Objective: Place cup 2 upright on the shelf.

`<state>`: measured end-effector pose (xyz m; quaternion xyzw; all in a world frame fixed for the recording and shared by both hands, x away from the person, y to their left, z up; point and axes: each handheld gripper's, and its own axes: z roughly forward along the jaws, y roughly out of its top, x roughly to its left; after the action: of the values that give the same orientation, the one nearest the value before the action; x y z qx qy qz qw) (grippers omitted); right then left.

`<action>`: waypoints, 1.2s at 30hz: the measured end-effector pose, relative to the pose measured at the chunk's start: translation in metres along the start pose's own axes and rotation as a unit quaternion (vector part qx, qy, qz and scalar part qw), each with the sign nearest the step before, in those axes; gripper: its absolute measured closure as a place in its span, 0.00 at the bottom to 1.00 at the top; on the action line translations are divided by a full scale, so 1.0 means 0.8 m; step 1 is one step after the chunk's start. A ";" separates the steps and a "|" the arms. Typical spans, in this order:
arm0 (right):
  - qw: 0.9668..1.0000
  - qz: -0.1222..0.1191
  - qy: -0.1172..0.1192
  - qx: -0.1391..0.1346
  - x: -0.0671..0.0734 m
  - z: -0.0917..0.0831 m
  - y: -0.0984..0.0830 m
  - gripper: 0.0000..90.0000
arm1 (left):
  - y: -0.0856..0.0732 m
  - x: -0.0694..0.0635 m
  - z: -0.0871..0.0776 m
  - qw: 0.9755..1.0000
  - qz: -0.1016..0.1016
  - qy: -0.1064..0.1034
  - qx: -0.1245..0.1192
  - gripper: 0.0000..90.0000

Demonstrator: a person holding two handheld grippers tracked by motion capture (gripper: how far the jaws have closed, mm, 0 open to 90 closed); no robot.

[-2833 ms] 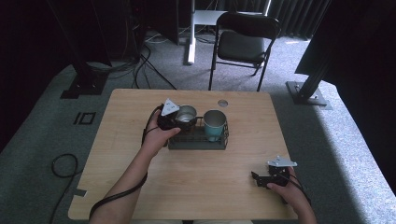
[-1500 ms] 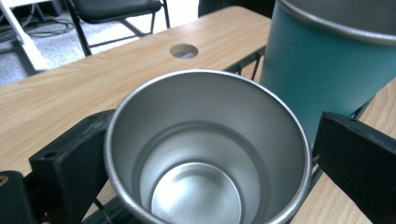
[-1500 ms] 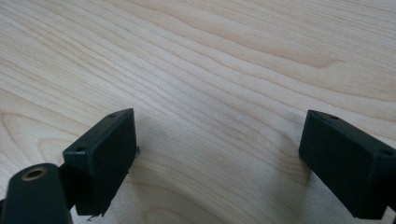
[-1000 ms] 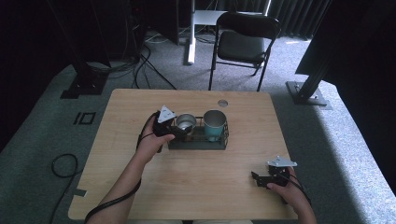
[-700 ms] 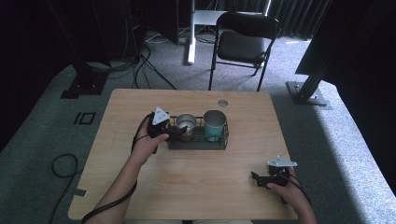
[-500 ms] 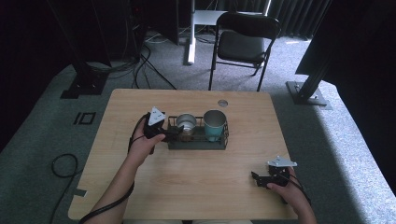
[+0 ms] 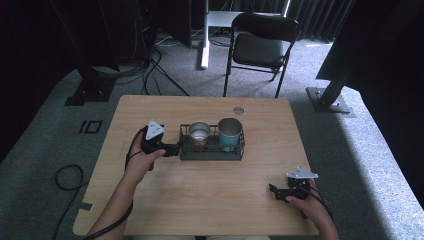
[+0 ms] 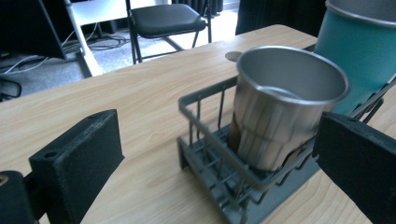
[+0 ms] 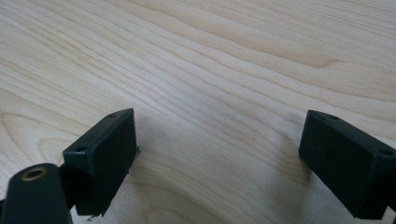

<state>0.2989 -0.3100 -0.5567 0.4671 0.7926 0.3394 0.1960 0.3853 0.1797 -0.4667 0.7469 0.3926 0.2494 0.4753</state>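
A grey wire rack [image 7: 210, 153] stands mid-table with a steel cup [image 7: 200, 133] at its left end and a teal cup [image 7: 230, 134] at its right, both upright. My left gripper [image 7: 175, 148] sits just left of the rack, level, pointing at it, open and holding nothing. In the left gripper view its jaws spread wide around the gripper's midpoint [image 8: 219, 156], with the steel cup [image 8: 280, 112], the rack's corner [image 8: 201, 140] and the teal cup [image 8: 359, 51] ahead. My right gripper [image 7: 274, 192] rests open near the front right; its midpoint [image 9: 224, 154] lies over bare wood.
The wooden table [image 7: 200, 200] has a small round grommet hole [image 7: 238, 110] behind the rack. A black folding chair [image 7: 260, 47] stands beyond the far edge. Cables lie on the floor at the left.
My left gripper has drawn back to the left, away from the steel cup and off the rack, with nothing in its jaws. The right gripper has stayed put.
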 end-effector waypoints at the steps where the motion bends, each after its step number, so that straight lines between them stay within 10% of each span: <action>1: 1.000 0.000 0.000 0.000 0.000 0.000 0.000 0.12 | -0.002 0.001 -0.001 1.000 -0.001 0.002 0.001 0.03; 36: 1.000 0.000 0.000 0.000 0.000 0.000 0.000 0.12 | -0.084 0.049 -0.075 0.997 -0.045 0.061 0.031 0.03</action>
<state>0.2990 -0.3100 -0.5567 0.4670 0.7926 0.3394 0.1960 0.3390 0.2589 -0.5020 0.7260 0.4614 0.2603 0.4384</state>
